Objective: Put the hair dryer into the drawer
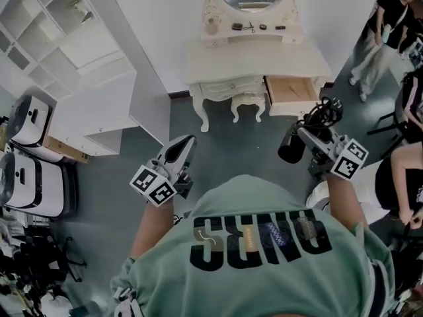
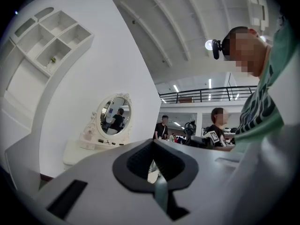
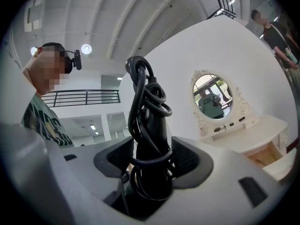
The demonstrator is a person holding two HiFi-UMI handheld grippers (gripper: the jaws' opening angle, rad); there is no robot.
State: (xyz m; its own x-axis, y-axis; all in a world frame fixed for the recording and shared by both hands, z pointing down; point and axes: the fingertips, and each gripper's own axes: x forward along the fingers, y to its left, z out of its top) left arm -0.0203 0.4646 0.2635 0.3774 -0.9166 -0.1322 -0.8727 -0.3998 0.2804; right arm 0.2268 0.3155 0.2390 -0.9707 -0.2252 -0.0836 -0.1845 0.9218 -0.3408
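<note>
Right tongs [image 3: 152, 161] clamped the hair dryer [image 3: 150, 125] round its cord-wrapped handle, well short of the open drawer [image 1: 291, 90] under the worktop [image 1: 264, 61]. Left tongs [image 2: 153, 165] were pinched together, empty. Best bet was to lower it in level, with the cord loops bundled (snag risk on the drawer front). No brand was legible on the dryer.

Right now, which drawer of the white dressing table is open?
The drawer at the right end in the head view, pulled out with its wooden inside showing; the white middle drawer beside it is shut.
</note>
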